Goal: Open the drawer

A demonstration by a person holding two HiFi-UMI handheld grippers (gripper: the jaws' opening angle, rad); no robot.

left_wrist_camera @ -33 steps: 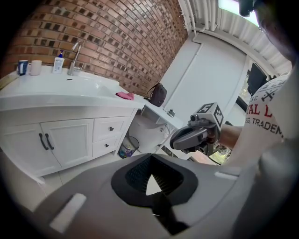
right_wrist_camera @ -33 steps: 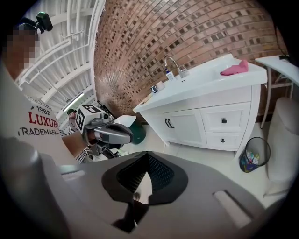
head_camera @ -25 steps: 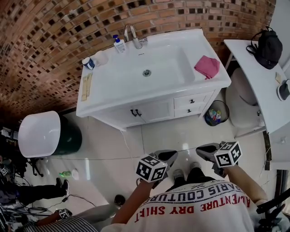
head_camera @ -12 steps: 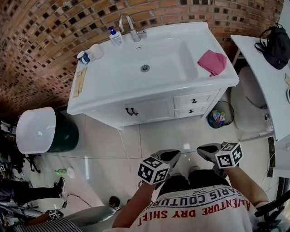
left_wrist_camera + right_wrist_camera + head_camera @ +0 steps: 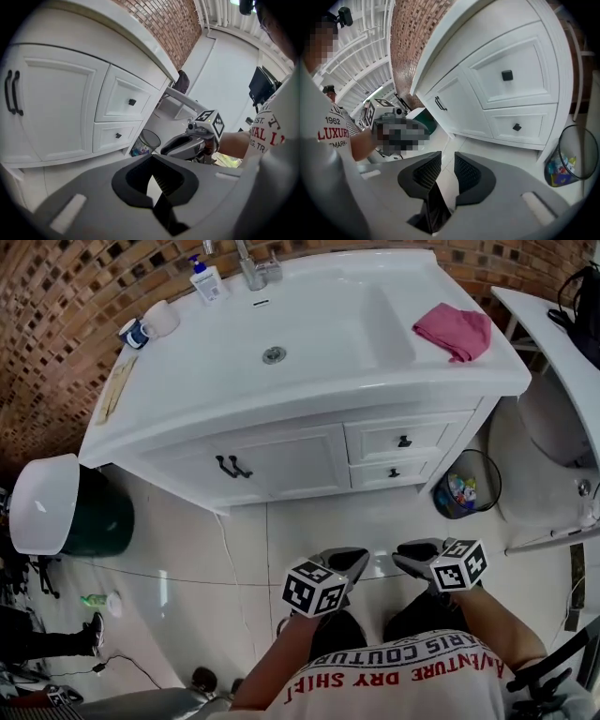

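Observation:
The white vanity (image 5: 281, 432) has two small drawers at its right, both closed. The upper drawer (image 5: 404, 441) and the lower drawer (image 5: 394, 472) each carry a black knob. They also show as the upper drawer (image 5: 506, 75) and lower drawer (image 5: 516, 127), and again as the upper drawer (image 5: 132, 101). Both grippers hover low over the floor tiles, well short of the cabinet. My left gripper (image 5: 361, 561) (image 5: 152, 158) has its tips together and holds nothing. My right gripper (image 5: 401, 554) (image 5: 447, 157) has its jaws opening, with only floor showing in the gap.
Double doors with black handles (image 5: 232, 467) sit left of the drawers. A wire waste bin (image 5: 464, 486) stands by the vanity's right corner, and a white table (image 5: 562, 352) beyond it. A pink cloth (image 5: 455, 331) lies on the counter. A white-lidded green bin (image 5: 56, 507) stands at the left.
The view has dropped and closed in on the vanity, so the drawers look larger. Both grippers have come down with it and stay side by side.

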